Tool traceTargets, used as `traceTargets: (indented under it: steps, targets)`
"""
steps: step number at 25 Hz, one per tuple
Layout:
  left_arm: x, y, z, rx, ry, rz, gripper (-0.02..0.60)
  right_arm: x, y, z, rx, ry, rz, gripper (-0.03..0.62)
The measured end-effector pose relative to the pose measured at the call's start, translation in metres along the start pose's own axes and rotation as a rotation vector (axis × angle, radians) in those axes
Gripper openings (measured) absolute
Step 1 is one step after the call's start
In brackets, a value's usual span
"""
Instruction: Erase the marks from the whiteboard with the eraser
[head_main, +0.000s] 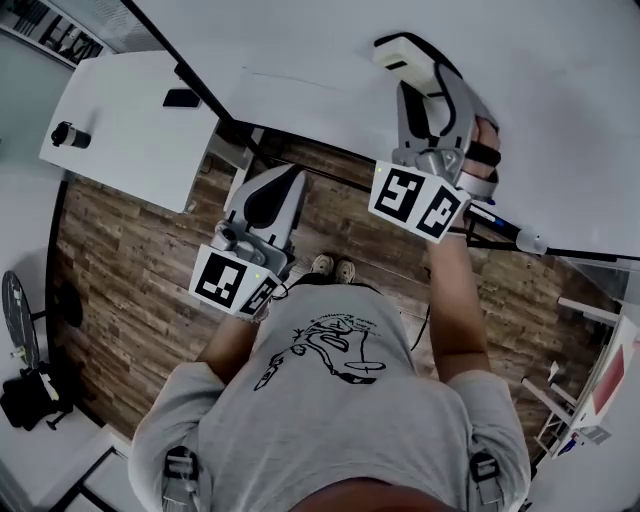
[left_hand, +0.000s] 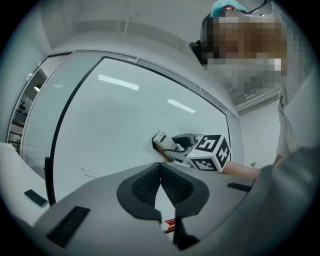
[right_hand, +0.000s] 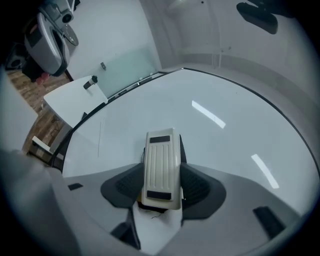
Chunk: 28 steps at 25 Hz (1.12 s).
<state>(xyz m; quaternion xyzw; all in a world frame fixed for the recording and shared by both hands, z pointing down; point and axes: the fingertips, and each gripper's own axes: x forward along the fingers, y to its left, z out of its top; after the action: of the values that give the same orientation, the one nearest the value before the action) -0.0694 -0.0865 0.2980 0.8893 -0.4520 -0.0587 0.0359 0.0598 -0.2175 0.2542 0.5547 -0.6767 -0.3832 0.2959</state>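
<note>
The large whiteboard (head_main: 330, 50) fills the top of the head view. My right gripper (head_main: 405, 60) is shut on a cream eraser (right_hand: 161, 167), whose felt side lies against the board (right_hand: 225, 130). A thin faint line (right_hand: 99, 138) shows on the board left of the eraser. The same eraser (left_hand: 162, 142) and right gripper (left_hand: 172, 150) appear in the left gripper view, pressed to the board. My left gripper (head_main: 268, 195) hangs lower, away from the board, with its pads (left_hand: 145, 187) touching and nothing between them. A faint mark (left_hand: 92, 173) shows low on the board.
A white table (head_main: 130, 130) stands at the left with a black phone (head_main: 182, 98) and a dark cylinder (head_main: 70, 134) on it. The board's tray holds a marker (head_main: 505, 228). Wooden floor (head_main: 130, 290) lies below. A person's feet (head_main: 333, 267) stand near the board.
</note>
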Motion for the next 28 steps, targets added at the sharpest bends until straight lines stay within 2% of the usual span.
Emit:
traceTargets:
  steps: [5, 10, 16, 21, 28]
  targets:
    - [0.007, 0.001, -0.002, -0.003, 0.001, 0.007, 0.021, -0.002, 0.000, 0.001, 0.014, 0.000, -0.018, 0.233]
    - [0.009, 0.015, -0.005, -0.003, 0.008, -0.023, 0.021, 0.001, 0.009, 0.002, 0.044, 0.006, -0.054, 0.233]
    - [0.004, 0.042, -0.005, -0.001, 0.026, -0.091, 0.021, 0.015, 0.042, 0.009, 0.054, 0.033, -0.053, 0.233]
    - [-0.004, 0.075, -0.006, -0.009, 0.034, -0.097, 0.021, 0.029, 0.080, 0.015, 0.050, 0.066, -0.024, 0.233]
    - [-0.013, 0.096, -0.012, -0.028, 0.050, -0.117, 0.021, 0.035, 0.102, 0.018, 0.035, 0.099, -0.032, 0.233]
